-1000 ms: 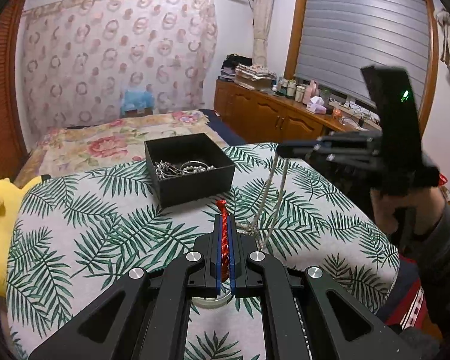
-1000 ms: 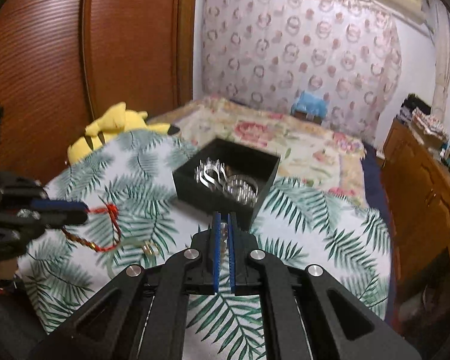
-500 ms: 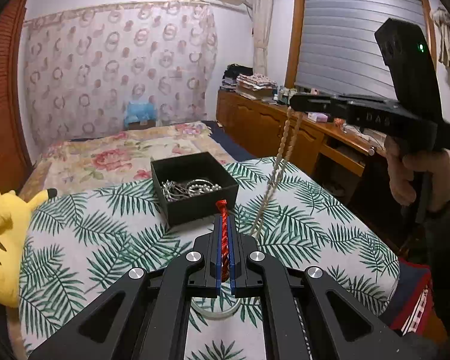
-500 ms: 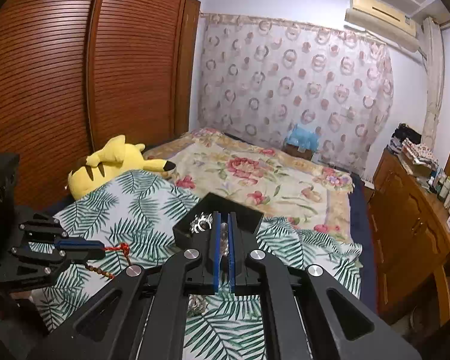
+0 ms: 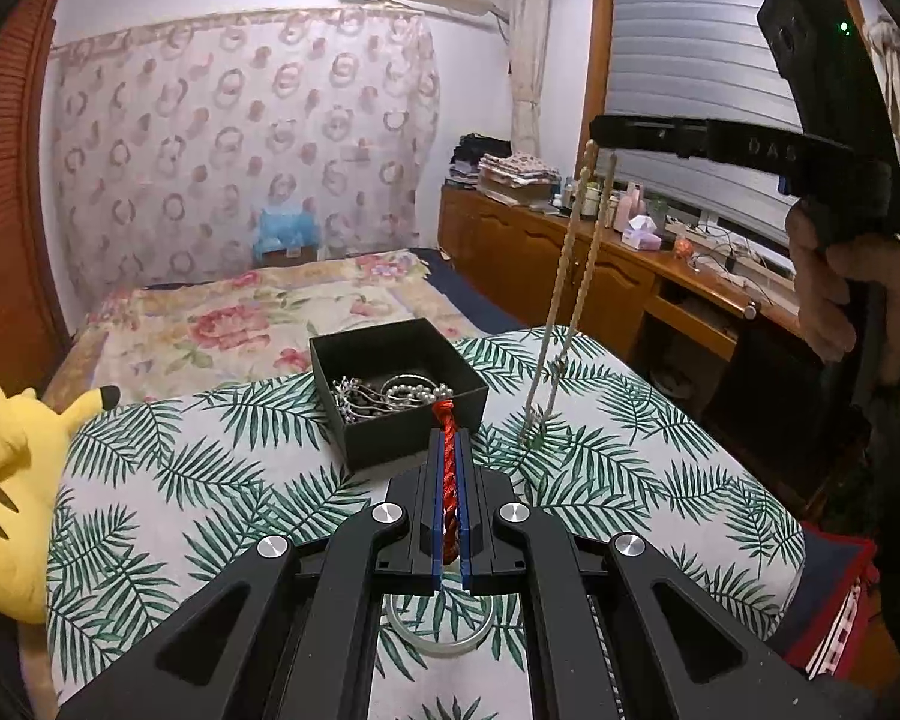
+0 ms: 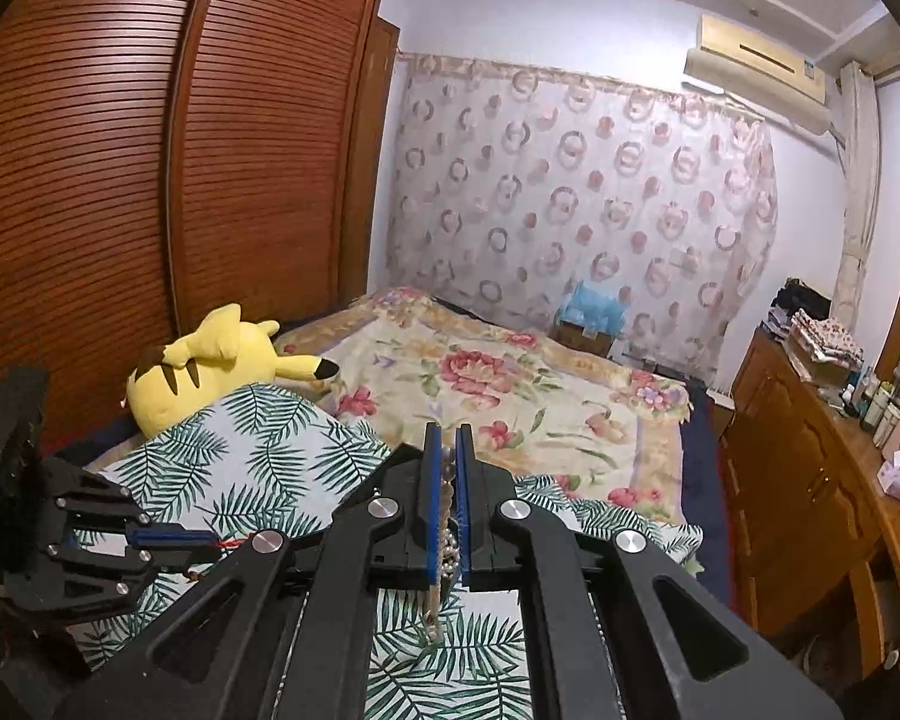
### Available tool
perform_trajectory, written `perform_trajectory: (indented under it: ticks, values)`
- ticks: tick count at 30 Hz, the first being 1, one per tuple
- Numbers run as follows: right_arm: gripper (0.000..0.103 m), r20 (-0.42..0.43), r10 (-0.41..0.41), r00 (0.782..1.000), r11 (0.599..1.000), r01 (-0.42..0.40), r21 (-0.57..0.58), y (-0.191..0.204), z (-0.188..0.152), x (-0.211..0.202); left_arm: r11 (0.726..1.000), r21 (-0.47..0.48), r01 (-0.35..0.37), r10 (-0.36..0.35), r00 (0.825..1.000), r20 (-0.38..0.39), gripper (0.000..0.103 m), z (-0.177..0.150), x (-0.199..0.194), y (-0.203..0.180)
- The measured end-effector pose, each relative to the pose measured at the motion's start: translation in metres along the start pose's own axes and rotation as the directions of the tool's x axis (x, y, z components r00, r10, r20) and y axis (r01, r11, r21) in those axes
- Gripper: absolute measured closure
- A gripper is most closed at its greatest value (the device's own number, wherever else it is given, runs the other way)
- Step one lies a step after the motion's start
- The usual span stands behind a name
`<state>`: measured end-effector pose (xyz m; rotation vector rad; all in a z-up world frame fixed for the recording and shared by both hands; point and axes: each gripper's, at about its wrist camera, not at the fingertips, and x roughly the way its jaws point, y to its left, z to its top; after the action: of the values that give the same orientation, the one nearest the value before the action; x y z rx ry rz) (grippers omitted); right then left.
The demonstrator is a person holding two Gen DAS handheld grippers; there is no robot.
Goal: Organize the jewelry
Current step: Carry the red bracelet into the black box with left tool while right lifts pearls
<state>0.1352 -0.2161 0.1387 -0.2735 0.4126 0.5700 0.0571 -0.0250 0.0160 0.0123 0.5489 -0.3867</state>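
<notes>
the left gripper [image 5: 448, 450] is held low and level over the leaf-print cloth [image 5: 210, 480], its jaws clamped on a red braided cord [image 5: 447, 480], tip just short of the black jewelry box [image 5: 399, 390] that holds silver chains. the right gripper [image 5: 600, 129] is raised high and level at the right, held by a bare hand [image 5: 840, 300], jaws pinched on a pale bead necklace [image 5: 570, 276] that hangs straight down, its lower end near the cloth just right of the box. a clear bangle [image 5: 438, 630] lies under the left gripper.
</notes>
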Motion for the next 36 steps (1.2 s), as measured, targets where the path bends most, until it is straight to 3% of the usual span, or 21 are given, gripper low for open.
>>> perform_trajectory:
  ticks: [10, 15, 18, 36]
  values:
    - [0.098, 0.032, 0.021, 0.999, 1.000, -0.021, 0.013, 0.008, 0.003, -0.007, 1.000, -0.020, -0.009, 0.009, 1.000, -0.019, 0.101, -0.007, 0.006, 0.007]
    - [0.098, -0.117, 0.071, 0.991, 0.997, -0.068, 0.026, 0.017, -0.034, 0.044, 0.999, -0.029, -0.012, 0.012, 1.000, -0.028, 0.101, -0.010, 0.007, 0.012]
    - [0.098, -0.132, 0.087, 0.987, 0.996, -0.083, 0.038, 0.022, -0.042, 0.053, 0.999, -0.032, -0.016, 0.015, 0.999, -0.032, 0.101, -0.011, 0.007, 0.014]
    - [0.098, 0.005, 0.046, 0.999, 0.999, -0.046, -0.018, 0.020, 0.013, -0.003, 0.999, -0.042, -0.006, 0.004, 0.998, -0.063, 0.101, -0.021, 0.019, 0.014]
